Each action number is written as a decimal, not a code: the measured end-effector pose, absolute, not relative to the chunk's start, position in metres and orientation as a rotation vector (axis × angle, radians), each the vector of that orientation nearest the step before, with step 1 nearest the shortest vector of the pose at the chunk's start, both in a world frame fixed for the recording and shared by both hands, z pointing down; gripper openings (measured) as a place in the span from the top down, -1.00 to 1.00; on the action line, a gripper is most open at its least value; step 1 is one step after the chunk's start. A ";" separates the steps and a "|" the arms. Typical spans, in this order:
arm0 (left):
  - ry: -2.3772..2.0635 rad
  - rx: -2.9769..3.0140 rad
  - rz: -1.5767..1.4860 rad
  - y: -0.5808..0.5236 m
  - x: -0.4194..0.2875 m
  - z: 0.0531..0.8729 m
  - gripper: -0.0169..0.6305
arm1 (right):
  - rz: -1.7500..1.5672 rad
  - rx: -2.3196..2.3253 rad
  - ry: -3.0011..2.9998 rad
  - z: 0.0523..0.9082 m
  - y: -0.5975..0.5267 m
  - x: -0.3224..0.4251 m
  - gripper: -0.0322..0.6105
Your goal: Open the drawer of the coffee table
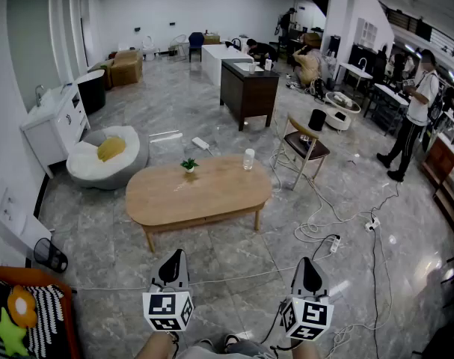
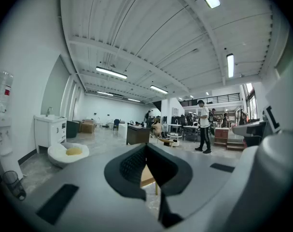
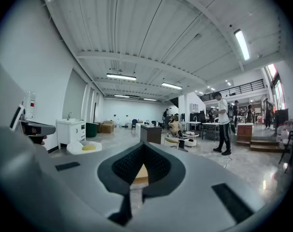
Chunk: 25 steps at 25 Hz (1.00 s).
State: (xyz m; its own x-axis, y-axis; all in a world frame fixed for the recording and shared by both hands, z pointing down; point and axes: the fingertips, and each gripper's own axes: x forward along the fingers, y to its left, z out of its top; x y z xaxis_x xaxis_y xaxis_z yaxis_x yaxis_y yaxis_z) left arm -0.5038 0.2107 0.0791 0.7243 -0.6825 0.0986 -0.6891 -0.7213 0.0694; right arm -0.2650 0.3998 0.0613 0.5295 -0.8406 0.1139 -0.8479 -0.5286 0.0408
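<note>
The left claw [image 1: 174, 256] and right claw [image 1: 309, 264] are both closed tight on nothing. The wooden table [image 1: 212, 197] stands well ahead of them. Its drawer cannot be made out; it is probably rigid and slides easily, best pulled by its front edge.

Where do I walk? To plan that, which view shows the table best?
Head view: the whole table shows from above, plant and cup on it. Both gripper views catch only a sliver of its top.
</note>
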 end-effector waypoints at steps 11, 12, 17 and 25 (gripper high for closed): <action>-1.126 2.821 0.104 0.217 -0.512 0.081 0.97 | 0.150 2.736 -1.456 0.064 0.411 -0.267 0.89; -1.129 2.817 0.101 0.217 -0.514 0.080 0.97 | 0.146 2.737 -1.455 0.064 0.412 -0.268 0.89; -1.141 2.800 0.089 0.220 -0.520 0.080 0.97 | 0.124 2.745 -1.495 0.060 0.412 -0.275 0.89; -1.154 2.794 0.073 0.226 -0.523 0.078 0.97 | 0.098 2.704 -1.548 0.056 0.409 -0.281 0.56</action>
State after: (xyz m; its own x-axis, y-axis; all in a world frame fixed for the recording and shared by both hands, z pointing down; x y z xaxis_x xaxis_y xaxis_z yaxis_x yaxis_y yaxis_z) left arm -0.5228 0.2261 0.0785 0.7084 -0.7002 0.0893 -0.7059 -0.7025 0.0905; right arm -0.2810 0.4092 0.0563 0.5050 -0.8605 0.0668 -0.8621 -0.5067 -0.0101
